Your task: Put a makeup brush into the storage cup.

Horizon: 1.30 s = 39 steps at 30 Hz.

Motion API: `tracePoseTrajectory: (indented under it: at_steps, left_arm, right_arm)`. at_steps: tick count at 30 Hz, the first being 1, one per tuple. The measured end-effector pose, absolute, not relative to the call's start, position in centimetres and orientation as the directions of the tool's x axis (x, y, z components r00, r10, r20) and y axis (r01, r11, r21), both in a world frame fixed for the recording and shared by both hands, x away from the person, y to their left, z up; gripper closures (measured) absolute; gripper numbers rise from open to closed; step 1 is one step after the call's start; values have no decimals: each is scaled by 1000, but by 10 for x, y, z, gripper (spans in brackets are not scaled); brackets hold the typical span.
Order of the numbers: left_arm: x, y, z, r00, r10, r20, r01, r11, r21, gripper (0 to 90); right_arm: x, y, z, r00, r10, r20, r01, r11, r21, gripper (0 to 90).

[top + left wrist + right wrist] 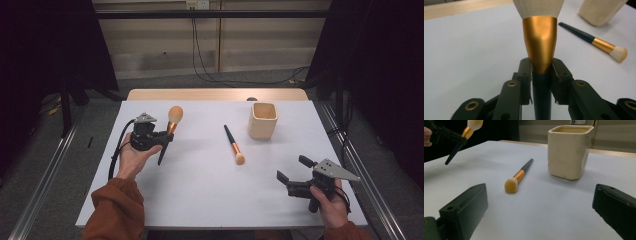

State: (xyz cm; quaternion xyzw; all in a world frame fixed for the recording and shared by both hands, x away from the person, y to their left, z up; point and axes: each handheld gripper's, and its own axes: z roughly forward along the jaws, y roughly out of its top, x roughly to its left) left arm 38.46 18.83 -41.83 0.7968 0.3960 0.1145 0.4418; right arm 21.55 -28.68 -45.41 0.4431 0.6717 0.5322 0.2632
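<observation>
My left gripper is shut on a large makeup brush with a dark handle, gold ferrule and pale bristles, held bristles-up above the table's left side. In the left gripper view the jaws clamp the brush just below the ferrule. A smaller makeup brush lies flat mid-table, bristles toward me; it also lies ahead in the right gripper view. A cream square cup stands upright at the back right. My right gripper is open with nothing between its jaws, low near the front right corner.
A white sheet covers the wooden table. Metal rails run along both sides on the floor, and cables hang from the back wall. Dark curtains stand left and right.
</observation>
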Motion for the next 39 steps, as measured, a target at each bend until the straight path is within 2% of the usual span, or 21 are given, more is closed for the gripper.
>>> tracePoseTrajectory:
  at_steps: [9, 18, 26, 28, 39]
  left_arm:
    - [374, 185, -421, 709, 693, -127, 425, -277, 862, 719]
    - [361, 185, -418, 710, 691, -136, 374, -206, 904, 719]
    - [348, 186, -412, 714, 672, -198, 364, -114, 924, 719]
    - [343, 185, -409, 710, 682, -173, 348, -127, 929, 719]
    - [320, 184, -414, 759, 632, -159, 310, -136, 941, 718]
  right_arm:
    - [214, -285, -453, -493, 862, 117, 303, 45, 952, 0]
    - [216, -283, -454, -504, 855, 121, 303, 44, 952, 0]
    - [216, -282, -454, -519, 846, 124, 291, 39, 956, 0]
    - [216, -281, -454, -526, 841, 130, 291, 34, 956, 0]
    - [218, -277, -450, -557, 817, 149, 282, 17, 959, 0]
